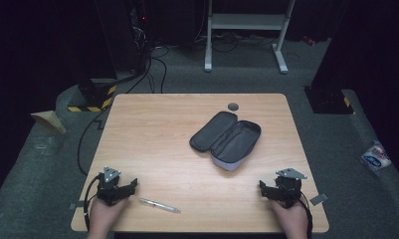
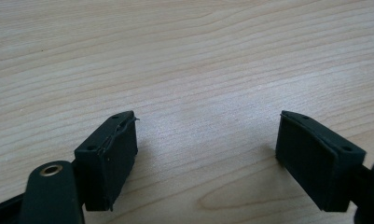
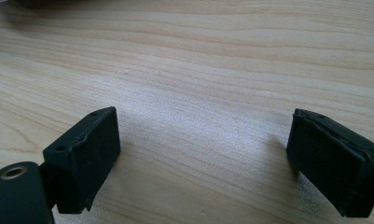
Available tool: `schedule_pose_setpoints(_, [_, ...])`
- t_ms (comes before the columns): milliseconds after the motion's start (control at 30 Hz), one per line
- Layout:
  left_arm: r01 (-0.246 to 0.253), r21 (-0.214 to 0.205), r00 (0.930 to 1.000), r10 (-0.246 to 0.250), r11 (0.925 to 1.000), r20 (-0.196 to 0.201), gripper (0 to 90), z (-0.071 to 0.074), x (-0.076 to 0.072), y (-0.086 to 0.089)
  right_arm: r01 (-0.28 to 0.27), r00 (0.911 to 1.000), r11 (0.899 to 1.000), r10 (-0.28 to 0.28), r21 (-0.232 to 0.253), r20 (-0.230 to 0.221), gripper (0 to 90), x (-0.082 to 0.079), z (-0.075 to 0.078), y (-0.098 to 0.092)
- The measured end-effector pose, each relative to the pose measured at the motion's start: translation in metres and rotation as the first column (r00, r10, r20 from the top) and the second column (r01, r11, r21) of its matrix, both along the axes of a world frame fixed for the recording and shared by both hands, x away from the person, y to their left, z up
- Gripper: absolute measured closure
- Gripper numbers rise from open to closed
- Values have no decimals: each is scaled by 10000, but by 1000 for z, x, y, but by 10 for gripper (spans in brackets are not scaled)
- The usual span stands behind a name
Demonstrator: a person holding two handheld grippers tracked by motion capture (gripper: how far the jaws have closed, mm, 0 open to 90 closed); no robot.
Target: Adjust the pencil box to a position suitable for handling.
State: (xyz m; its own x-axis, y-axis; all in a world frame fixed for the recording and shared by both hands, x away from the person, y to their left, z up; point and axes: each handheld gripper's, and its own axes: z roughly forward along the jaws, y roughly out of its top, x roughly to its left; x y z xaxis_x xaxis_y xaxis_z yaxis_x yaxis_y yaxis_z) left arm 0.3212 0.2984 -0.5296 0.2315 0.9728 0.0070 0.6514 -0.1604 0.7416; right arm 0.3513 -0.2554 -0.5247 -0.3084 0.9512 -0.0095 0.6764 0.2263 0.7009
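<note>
With both sets of jaws wide and empty, the left gripper [image 1: 129,186] should straddle the pen [image 1: 159,205] squarely on the counter [image 1: 152,124] before the right gripper [image 1: 264,188] moves.

One pen [image 1: 159,205], one open case [image 1: 227,140]

Both tools [image 1: 129,185] [image 1: 264,186] agape, low

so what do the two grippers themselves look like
Both the left gripper and the right gripper are black, each with a grey three-cornered plate on top and two blocky jaws with flat black pads. A black cable trails from each. The forearms are bare.
</note>
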Motion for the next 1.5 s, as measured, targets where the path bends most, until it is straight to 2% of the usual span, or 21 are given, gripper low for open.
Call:
schedule_pose_setpoints(733, [87,32,10000,-87,10000,6,207,0,0,0,-89,10000,9999,89,48,-43,99,-1,0,-1])
schedule_pose_setpoints(767, [86,29,10000,-86,10000,2,207,0,0,0,-319,9995,9995,319,6,60,143,-1,2,-1])
schedule_pose_setpoints(967, [82,17,10000,-82,10000,1,207,0,0,0,-520,9980,9978,504,419,391,144,-5,10,-3])
schedule_pose_setpoints(1200, [91,35,10000,-91,10000,5,207,0,0,0,-716,9932,9965,673,424,952,144,-4,18,2])
schedule_pose_setpoints(1500, [140,15,9999,-140,9999,-8,206,0,0,0,-838,9917,9954,787,474,1016,135,0,18,4])
